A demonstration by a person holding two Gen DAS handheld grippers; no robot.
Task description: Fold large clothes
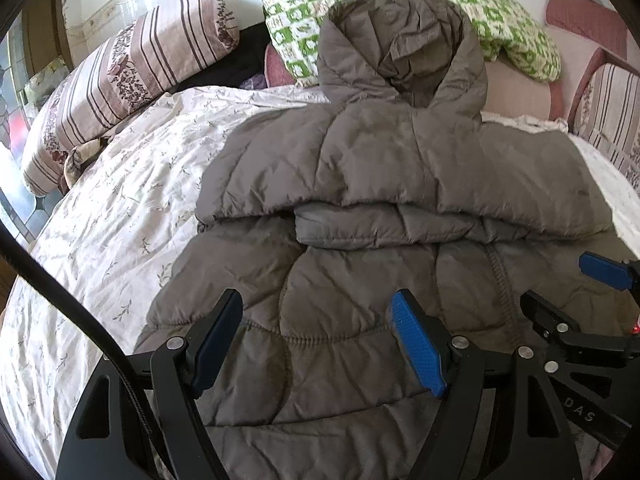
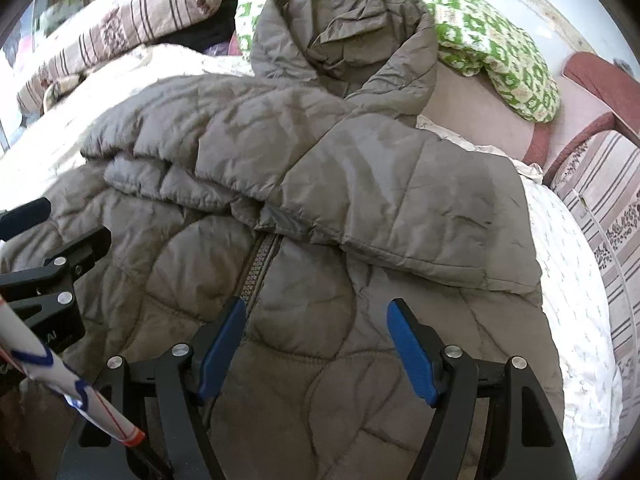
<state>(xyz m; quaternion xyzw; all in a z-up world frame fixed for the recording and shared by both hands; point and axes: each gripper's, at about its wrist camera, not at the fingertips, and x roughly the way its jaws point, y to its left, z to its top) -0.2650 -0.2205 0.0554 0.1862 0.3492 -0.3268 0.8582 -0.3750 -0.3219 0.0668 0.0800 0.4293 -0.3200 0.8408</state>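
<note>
I see the grey quilted jacket (image 1: pixel 360 168) lying flat on the bed sheet (image 1: pixel 112 208), a white sheet with a small sprig print. Its hood (image 1: pixel 400 48) points to the far side and rests against a green-and-white patterned blanket (image 1: pixel 296 12). Both sleeves are folded inward across the chest; their cuffs form a horizontal band across the middle of the garment. The zipper (image 2: pixel 260 268) emerges from under the right sleeve and runs toward the near hem.

My left gripper (image 1: pixel 320 340) hovers over the near left part of the jacket. Its jaws are spread apart with nothing clamped between them; quilted fabric shows in the gap, and the blue pads (image 1: pixel 418 350) are not pressing on it. My right gripper (image 2: pixel 316 350) hovers over the near right part, just right of the zipper. Its jaws are likewise released and empty. The two grippers are side by side, near each other.

A striped, flower-printed pillow (image 1: pixel 124 80) lies at the far left. A striped cushion (image 2: pixel 600 216) borders the bed on the right.
</note>
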